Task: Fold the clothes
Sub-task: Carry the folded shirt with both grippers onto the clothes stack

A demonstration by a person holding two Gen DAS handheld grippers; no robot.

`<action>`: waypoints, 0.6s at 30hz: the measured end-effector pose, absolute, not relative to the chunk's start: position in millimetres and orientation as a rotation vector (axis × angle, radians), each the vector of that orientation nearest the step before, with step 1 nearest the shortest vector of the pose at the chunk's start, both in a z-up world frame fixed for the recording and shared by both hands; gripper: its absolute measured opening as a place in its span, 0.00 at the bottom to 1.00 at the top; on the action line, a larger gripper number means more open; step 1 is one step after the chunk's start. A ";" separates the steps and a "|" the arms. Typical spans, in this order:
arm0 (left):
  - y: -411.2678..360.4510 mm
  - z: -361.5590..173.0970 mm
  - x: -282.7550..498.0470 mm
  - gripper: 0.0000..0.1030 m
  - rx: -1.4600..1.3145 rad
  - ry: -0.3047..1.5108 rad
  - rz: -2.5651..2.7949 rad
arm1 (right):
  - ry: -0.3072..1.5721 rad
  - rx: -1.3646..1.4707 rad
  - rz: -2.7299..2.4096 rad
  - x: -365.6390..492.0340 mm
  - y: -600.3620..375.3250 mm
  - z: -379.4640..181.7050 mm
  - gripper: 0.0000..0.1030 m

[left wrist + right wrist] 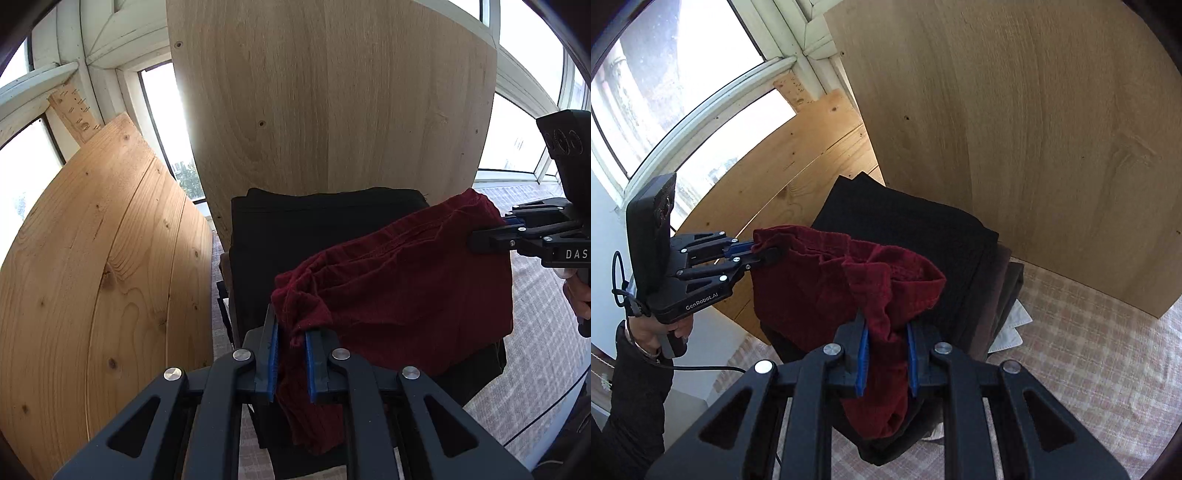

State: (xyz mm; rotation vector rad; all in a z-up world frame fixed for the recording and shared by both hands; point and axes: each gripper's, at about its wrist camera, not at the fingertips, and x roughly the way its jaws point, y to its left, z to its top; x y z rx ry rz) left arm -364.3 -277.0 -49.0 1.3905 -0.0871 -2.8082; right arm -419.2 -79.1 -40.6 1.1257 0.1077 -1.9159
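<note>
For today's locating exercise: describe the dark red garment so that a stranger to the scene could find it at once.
Start at the tall pale wooden board standing upright. In front of it sits a stack of folded black clothes. The dark red garment hangs over that stack, pinched between the left tongs and the right tongs; it is the only red, unfolded piece.

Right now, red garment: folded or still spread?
Neither: red garment hangs bunched between left gripper and right gripper, above folded black stack.
</note>
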 end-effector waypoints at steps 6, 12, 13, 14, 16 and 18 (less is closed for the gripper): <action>-288.6 -78.9 -400.6 0.22 1.476 -0.114 -2.754 | 0.247 1.176 -1.968 -449.0 -93.4 -75.8 0.24; -293.1 -49.6 -374.9 0.23 1.355 -0.228 -2.739 | 0.223 1.045 -2.033 -440.5 -66.2 -45.3 0.30; -296.1 -42.2 -368.8 0.23 1.315 -0.227 -2.735 | 0.227 1.008 -2.064 -437.2 -61.5 -37.5 0.30; -298.8 -35.2 -362.0 0.23 1.274 -0.227 -2.725 | 0.232 0.969 -2.095 -433.9 -56.8 -29.7 0.30; -298.6 -23.5 -346.5 0.21 1.216 -0.195 -2.761 | 0.231 0.895 -2.147 -427.2 -47.6 -14.8 0.30; -294.2 -25.7 -339.8 0.21 1.205 -0.177 -2.792 | 0.172 0.869 -2.099 -418.8 -46.1 -10.7 0.30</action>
